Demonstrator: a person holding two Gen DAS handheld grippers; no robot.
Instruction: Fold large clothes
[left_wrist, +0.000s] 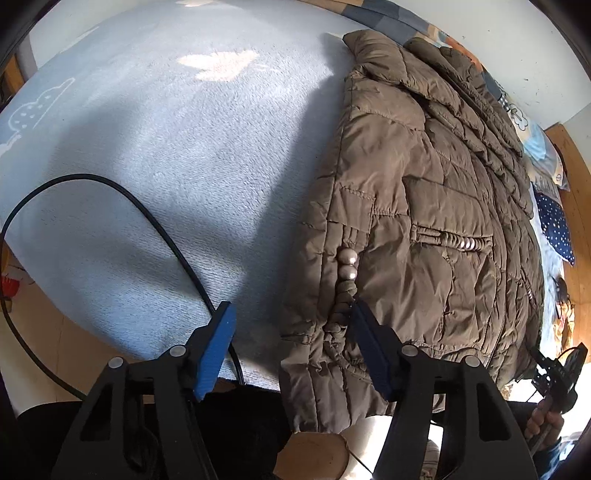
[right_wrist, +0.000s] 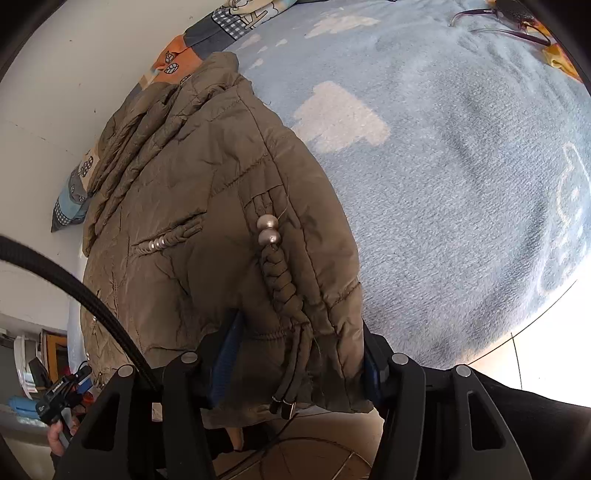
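Right now my left hand-held gripper (left_wrist: 291, 332) is spread wide and holds nothing; its blue pads (left_wrist: 216, 350) sit apart over the near edge of the bed, one above the pale blue blanket (left_wrist: 166, 147), the other just at the hem of the brown quilted jacket (left_wrist: 424, 221). A black cable (left_wrist: 155, 218) loops across the blanket to the left pad.

I see the jacket lying flat on the bed, its collar toward the far end by the wall and its hem hanging a little over the near edge. Two silvery beads (left_wrist: 349, 264) on a braided cord (left_wrist: 341, 306) lie along its side seam near my left hand-held gripper, and another row of beads (left_wrist: 467, 243) sits at a pocket further in. Patterned pillows (left_wrist: 543, 147) lie beyond the jacket, against the wall.

My right hand-held gripper (right_wrist: 299, 350) has the jacket's hem (right_wrist: 280, 332) between its fingers, with thick fabric filling the gap between the pads and the braided cord's ends (right_wrist: 284, 402) dangling in front. I cannot tell from this view how firmly it is pinched. To the right the blanket stretches out with white cloud shapes (right_wrist: 340, 118), and a pair of glasses (right_wrist: 498, 26) lies at the far edge.
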